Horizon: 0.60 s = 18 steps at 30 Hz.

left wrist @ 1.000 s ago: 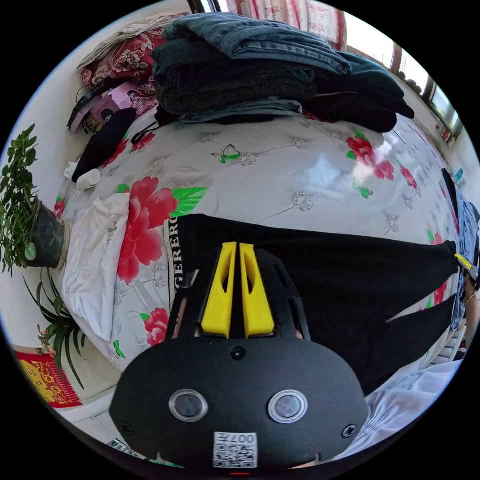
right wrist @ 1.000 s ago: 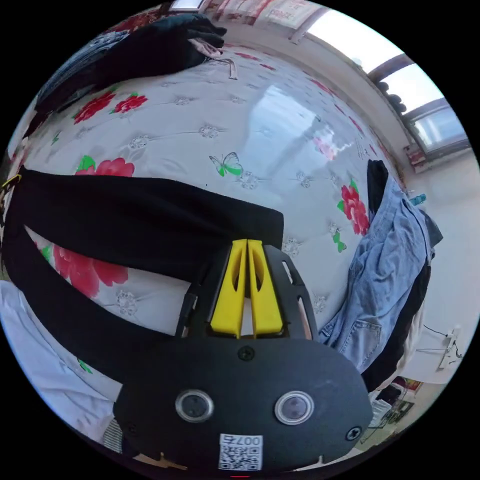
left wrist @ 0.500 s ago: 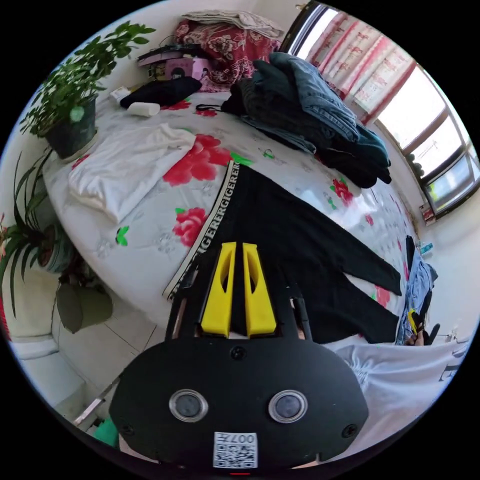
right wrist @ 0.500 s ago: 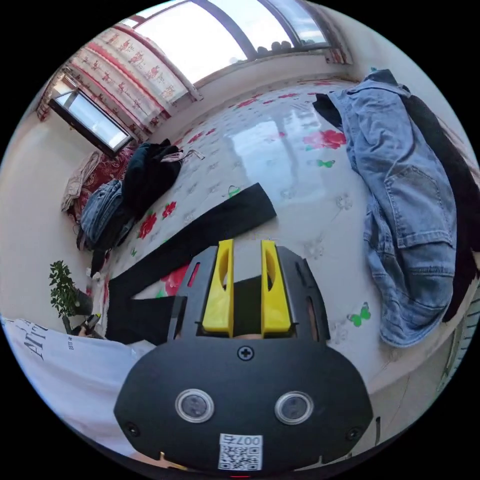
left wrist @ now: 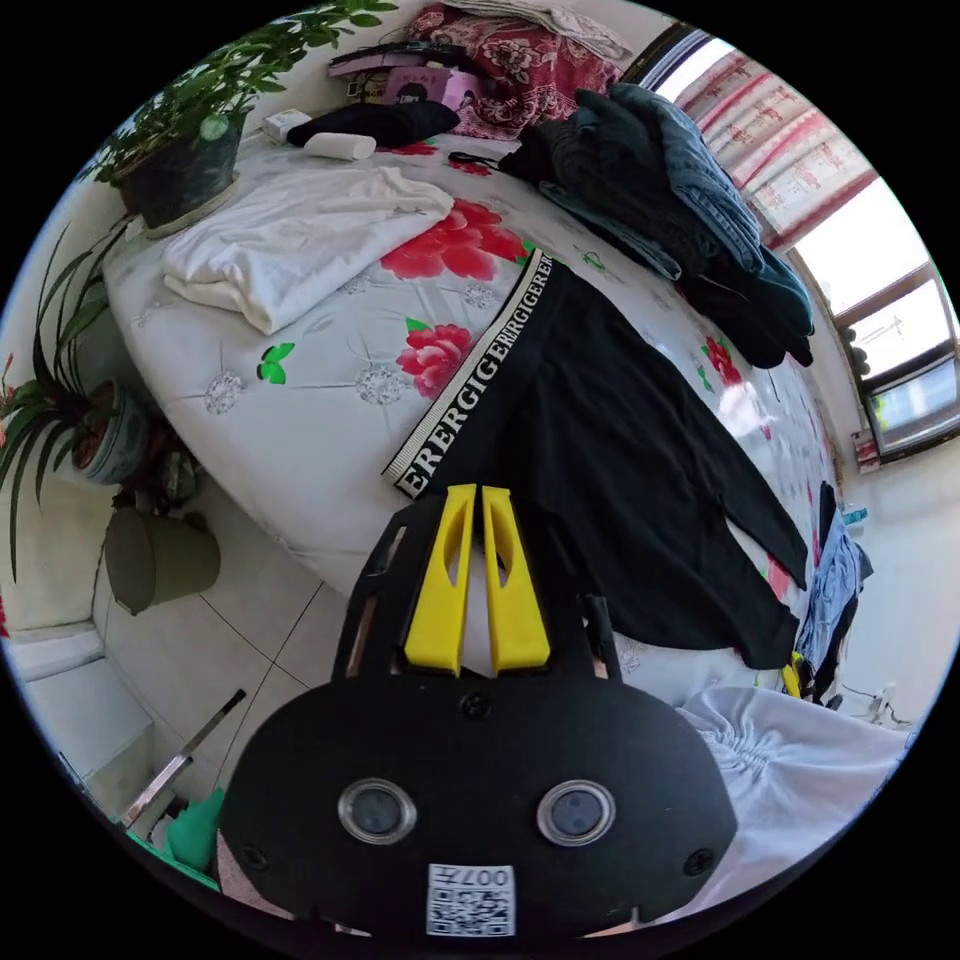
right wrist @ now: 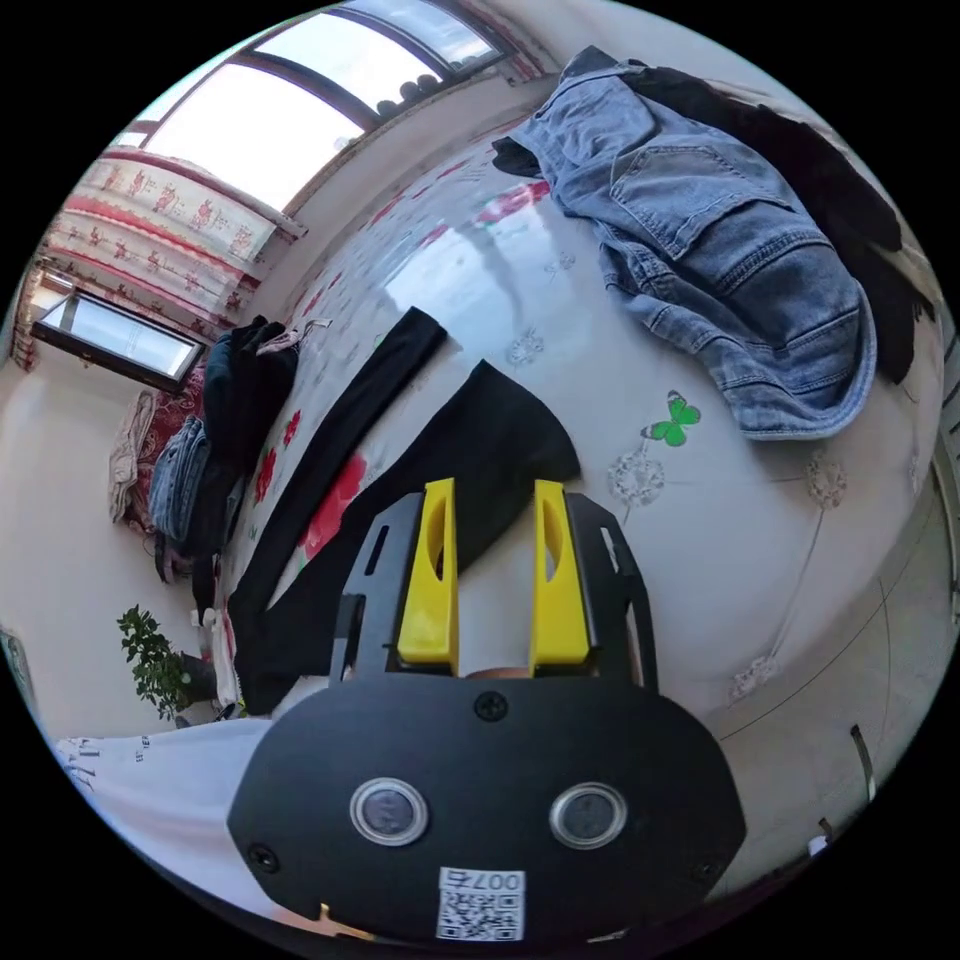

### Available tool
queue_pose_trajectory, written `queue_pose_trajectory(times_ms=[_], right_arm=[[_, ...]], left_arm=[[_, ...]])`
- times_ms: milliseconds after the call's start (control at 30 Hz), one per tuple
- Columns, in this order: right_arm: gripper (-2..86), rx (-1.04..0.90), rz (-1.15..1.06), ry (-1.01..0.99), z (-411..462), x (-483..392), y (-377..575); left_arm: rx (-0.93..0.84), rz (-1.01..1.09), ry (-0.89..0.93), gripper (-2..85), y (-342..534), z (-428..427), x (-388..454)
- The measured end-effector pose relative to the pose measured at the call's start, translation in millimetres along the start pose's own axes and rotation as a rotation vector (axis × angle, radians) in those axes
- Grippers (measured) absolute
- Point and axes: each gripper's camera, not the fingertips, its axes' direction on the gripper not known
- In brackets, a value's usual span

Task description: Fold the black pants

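1. The black pants (left wrist: 620, 450) lie spread flat on the bed (left wrist: 330, 400), which carries a white cover printed with red flowers.
2. In the left gripper view their long axis runs from the lettered waistband (left wrist: 470, 380), near the bed edge, away toward the two leg ends at the far right.
3. The legs part into a narrow V. In the right gripper view one leg (right wrist: 350, 400) stretches toward the window side and the other leg (right wrist: 480, 450) ends just ahead of the tongs.
4. The left tongs (left wrist: 478, 495) hang just off the waistband end of the pants, over the bed edge. The yellow jaws stand almost together with only a thin slit between them, and nothing is held.
5. The right tongs (right wrist: 493, 490) hover at the near leg end. The jaws stand clearly apart and empty, with cloth and bed cover visible in the gap.
6. A folded white garment (left wrist: 300, 240) lies on the bed beside the waistband, apart from the pants.
7. A pile of dark clothes and jeans (left wrist: 660, 210) sits beyond the pants, not touching them as far as can be seen.
8. A denim jacket (right wrist: 730, 250) lies on the bed well apart from the leg ends.
9. Potted plants (left wrist: 170, 150) stand at the bed's corner.
10. A person's white sleeve (left wrist: 800, 760) shows at the lower edge.
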Motion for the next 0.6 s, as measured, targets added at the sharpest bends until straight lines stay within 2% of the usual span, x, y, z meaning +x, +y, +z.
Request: queue_pose_trajectory(times_ms=[100, 200, 267, 367, 500, 600], right_arm=[[2.0, -0.037, 0.034, -0.075, -8.0, 7.5, -13.9], [0.5, 0.04, -0.003, -0.209, -45.8, 12.8, -20.3], [0.2, 0.102, -0.015, -0.316, -77.2, 18.7, -20.0], [-0.1, 0.194, -0.036, -0.468, -127.8, 31.2, -14.2], [-0.2, 0.189, -0.042, -0.421, -148.3, 50.3, -2.9], [-0.2, 0.161, 0.034, -0.447, -135.5, 69.3, 0.4]], left_arm=[[0.006, -0.011, 0.112, -0.7, -8.0, -14.4, -12.9], [0.126, -0.015, 0.227, -0.9, -3.1, -53.9, -32.4], [0.236, -0.006, 0.395, -1.0, 7.0, -90.3, -53.2], [0.294, 0.015, 0.52, -1.0, 22.2, -120.8, -77.6], [0.275, -0.035, 0.49, -1.0, 39.8, -123.7, -102.4], [0.255, -0.136, 0.546, -1.0, 44.1, -109.2, -119.6]])
